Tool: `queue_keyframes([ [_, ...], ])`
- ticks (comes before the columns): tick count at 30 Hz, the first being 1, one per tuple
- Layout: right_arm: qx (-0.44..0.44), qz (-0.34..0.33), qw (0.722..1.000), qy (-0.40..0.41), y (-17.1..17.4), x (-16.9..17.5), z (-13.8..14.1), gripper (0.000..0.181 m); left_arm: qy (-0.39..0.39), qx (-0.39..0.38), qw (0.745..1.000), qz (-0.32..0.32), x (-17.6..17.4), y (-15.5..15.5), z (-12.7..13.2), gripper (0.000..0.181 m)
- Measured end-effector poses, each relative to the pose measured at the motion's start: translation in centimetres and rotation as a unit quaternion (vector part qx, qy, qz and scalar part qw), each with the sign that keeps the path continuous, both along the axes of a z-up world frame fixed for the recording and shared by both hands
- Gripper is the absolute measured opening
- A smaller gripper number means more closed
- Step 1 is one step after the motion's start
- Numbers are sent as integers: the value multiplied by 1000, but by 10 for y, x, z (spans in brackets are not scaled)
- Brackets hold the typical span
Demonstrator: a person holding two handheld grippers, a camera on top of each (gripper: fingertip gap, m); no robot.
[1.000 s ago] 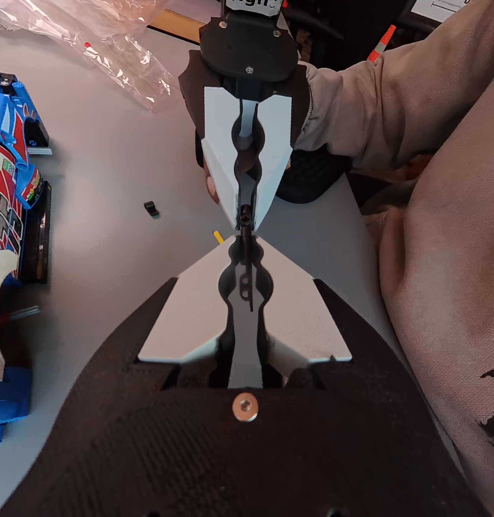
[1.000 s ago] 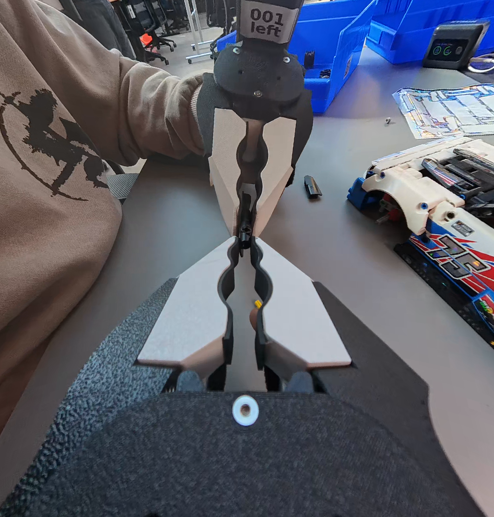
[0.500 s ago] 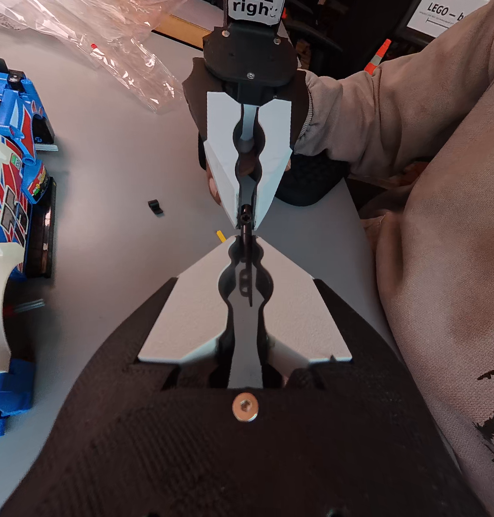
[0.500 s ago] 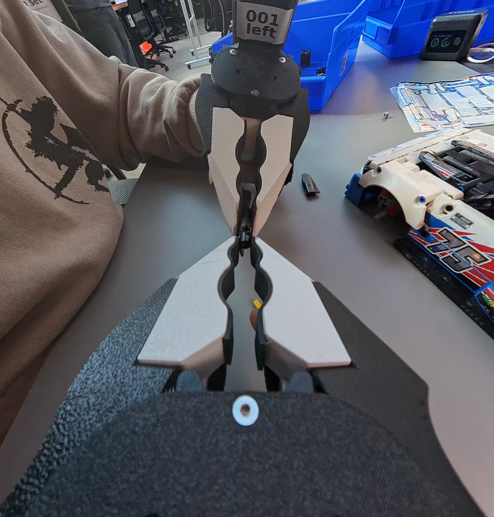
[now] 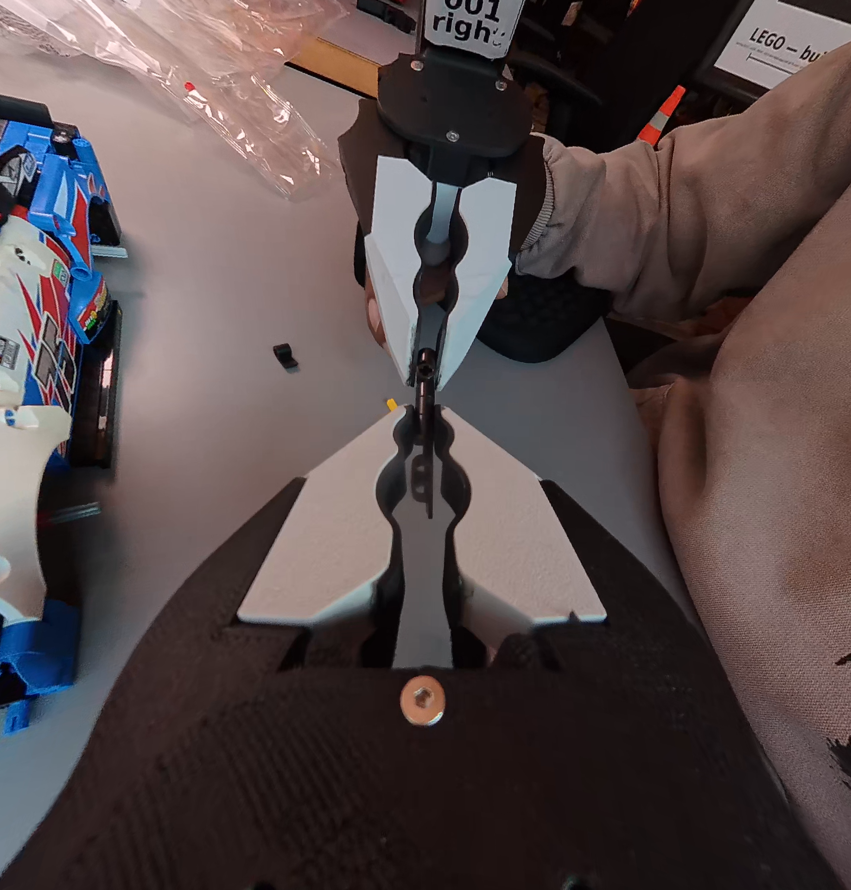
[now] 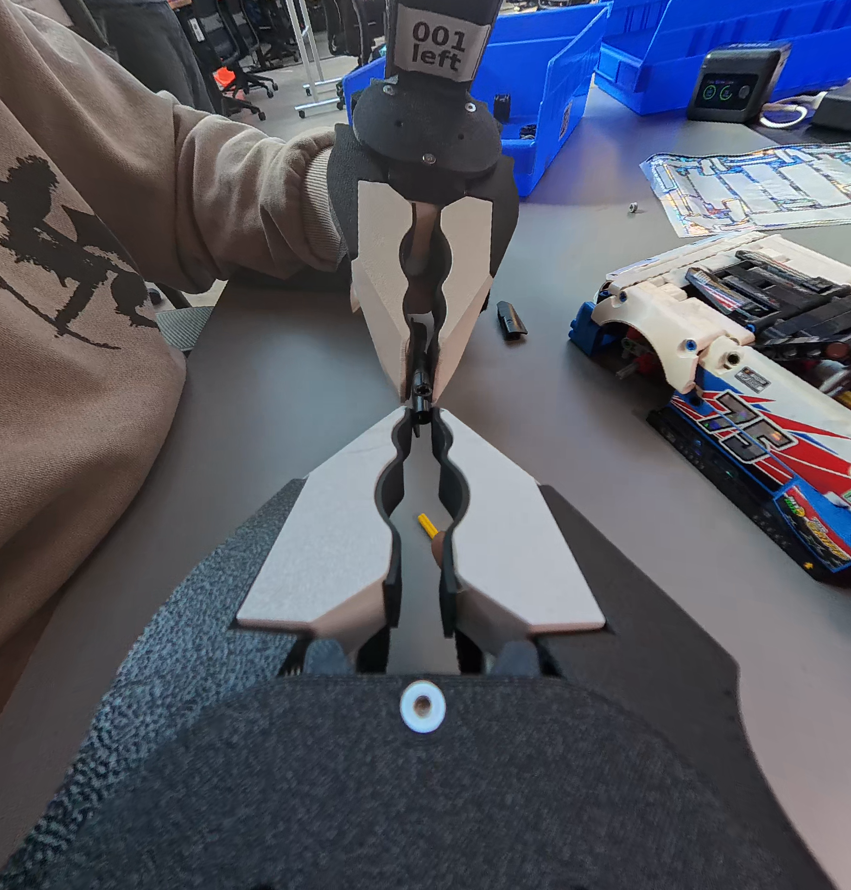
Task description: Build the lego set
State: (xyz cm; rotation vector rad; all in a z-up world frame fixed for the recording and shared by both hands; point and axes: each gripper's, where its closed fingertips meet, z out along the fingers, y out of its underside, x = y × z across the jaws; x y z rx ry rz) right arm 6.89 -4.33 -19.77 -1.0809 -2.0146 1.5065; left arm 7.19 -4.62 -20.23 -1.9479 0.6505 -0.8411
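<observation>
Pinched at my left gripper tips is a thin black beam with holes, standing on edge; its tail runs back into the gap between my jaws, and its front end pokes just past the tips. My left jaws are clamped on it. Nose to nose with them, my right gripper holds a small black pin at the very tips, jaws closed on it, cross-shaped end showing. Pin and beam touch or nearly touch where the two pairs of tips meet; I cannot tell whether the pin has entered a hole. I judge this to be the pressing-in step.

The risk lies in that narrow meeting. Both parts are held only by their edges, so if I push off-axis the pin could swivel or the beam could twist flat and slip, dropping to the grey table below. Too tight a squeeze might also fire the pin out sideways.

Under my right jaws lies a small yellow piece. Beyond the tips, to one side, a loose black clip rests on the table, and farther that way stands the blue, white and red car, well apart. Clear plastic bags lie past it.
</observation>
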Motion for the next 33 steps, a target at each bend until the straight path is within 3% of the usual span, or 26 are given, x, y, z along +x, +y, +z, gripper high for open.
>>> queue_keyframes([
  [8, 7, -50, 998, 24, 20, -7, 6, 0, -15, -15, 999, 32, -15, 6, 1, 5],
  [16, 7, -87, 995, 45, 42, -8, 14, 2, -125, -56, 988, 76, -34, 15, 13, 5],
  [25, 109, 22, 993, -36, 26, 16, -24, 11, -155, -58, 983, 78, -38, 16, 17, 5],
  [33, 228, 102, 961, -117, 23, 26, -54, 22, -23, -63, 996, 65, -33, 11, -15, 5],
])
